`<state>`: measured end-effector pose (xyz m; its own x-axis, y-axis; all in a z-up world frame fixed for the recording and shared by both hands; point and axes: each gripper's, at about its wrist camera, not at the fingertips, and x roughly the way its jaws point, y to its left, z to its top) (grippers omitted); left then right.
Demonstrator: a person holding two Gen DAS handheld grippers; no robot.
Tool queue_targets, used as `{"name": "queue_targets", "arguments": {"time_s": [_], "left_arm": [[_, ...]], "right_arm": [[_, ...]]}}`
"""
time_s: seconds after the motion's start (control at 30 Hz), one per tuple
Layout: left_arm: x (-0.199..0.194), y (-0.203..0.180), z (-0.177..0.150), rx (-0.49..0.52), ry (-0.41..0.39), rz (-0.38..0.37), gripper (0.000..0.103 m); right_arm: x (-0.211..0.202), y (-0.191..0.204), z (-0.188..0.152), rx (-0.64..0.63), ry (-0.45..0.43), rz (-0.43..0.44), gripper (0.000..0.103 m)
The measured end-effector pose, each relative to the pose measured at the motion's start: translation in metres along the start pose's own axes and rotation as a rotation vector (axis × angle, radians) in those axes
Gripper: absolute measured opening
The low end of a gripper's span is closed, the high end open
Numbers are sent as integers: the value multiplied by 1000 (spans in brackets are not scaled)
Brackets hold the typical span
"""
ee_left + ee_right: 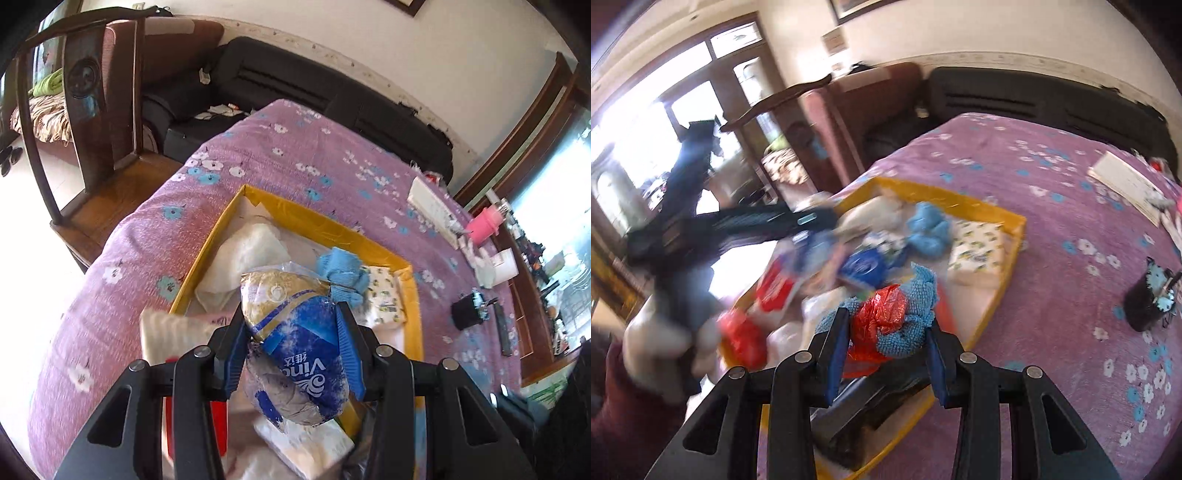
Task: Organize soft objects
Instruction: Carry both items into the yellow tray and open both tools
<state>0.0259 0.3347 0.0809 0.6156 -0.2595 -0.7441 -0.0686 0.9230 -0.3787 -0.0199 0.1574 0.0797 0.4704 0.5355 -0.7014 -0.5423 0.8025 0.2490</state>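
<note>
The left claw (pixel 293 334) squeezes a tissue pack (pixel 291 343) above the tray (pixel 412 291). The right claw (pixel 888 334) pinches a blue cloth (pixel 912 317) and red bag (pixel 879 314).

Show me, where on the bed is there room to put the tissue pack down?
The purple bedspread is bare between the yellow tray and the black cup, and again beyond the tray toward the black headboard. Inside the tray it is crowded, apart from a small bare strip beside the flowered tissue pack. The bed's far right edge is cluttered too.
</note>
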Motion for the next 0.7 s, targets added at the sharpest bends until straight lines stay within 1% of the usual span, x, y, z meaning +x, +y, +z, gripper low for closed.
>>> {"name": "queue_targets", "arguments": {"time_s": [0.1, 0.2, 0.27, 0.33, 0.47, 0.53, 0.63, 0.67, 0.7], "left_arm": [[15, 0, 8, 13, 30, 21, 43], [26, 0, 13, 20, 56, 38, 46], [28, 1, 16, 13, 66, 45, 56], [23, 1, 17, 8, 52, 43, 62], [-6, -2, 14, 3, -10, 16, 72], [-22, -6, 10, 18, -50, 21, 75], [-48, -12, 0, 39, -129, 64, 82], [-58, -15, -4, 47, -164, 97, 84], [-66, -17, -8, 53, -196, 133, 86]], "right_arm": [[3, 13, -10, -37, 34, 51, 42], [14, 31, -20, -104, 80, 76, 42], [23, 40, -25, -136, 100, 67, 42], [34, 44, -27, -153, 128, 60, 42], [60, 44, -25, -144, 198, 52, 42], [70, 44, -24, -143, 219, 35, 43], [72, 50, -23, -165, 206, 6, 47], [71, 52, -24, -178, 195, -5, 49], [68, 54, -25, -185, 186, -6, 54]]}}
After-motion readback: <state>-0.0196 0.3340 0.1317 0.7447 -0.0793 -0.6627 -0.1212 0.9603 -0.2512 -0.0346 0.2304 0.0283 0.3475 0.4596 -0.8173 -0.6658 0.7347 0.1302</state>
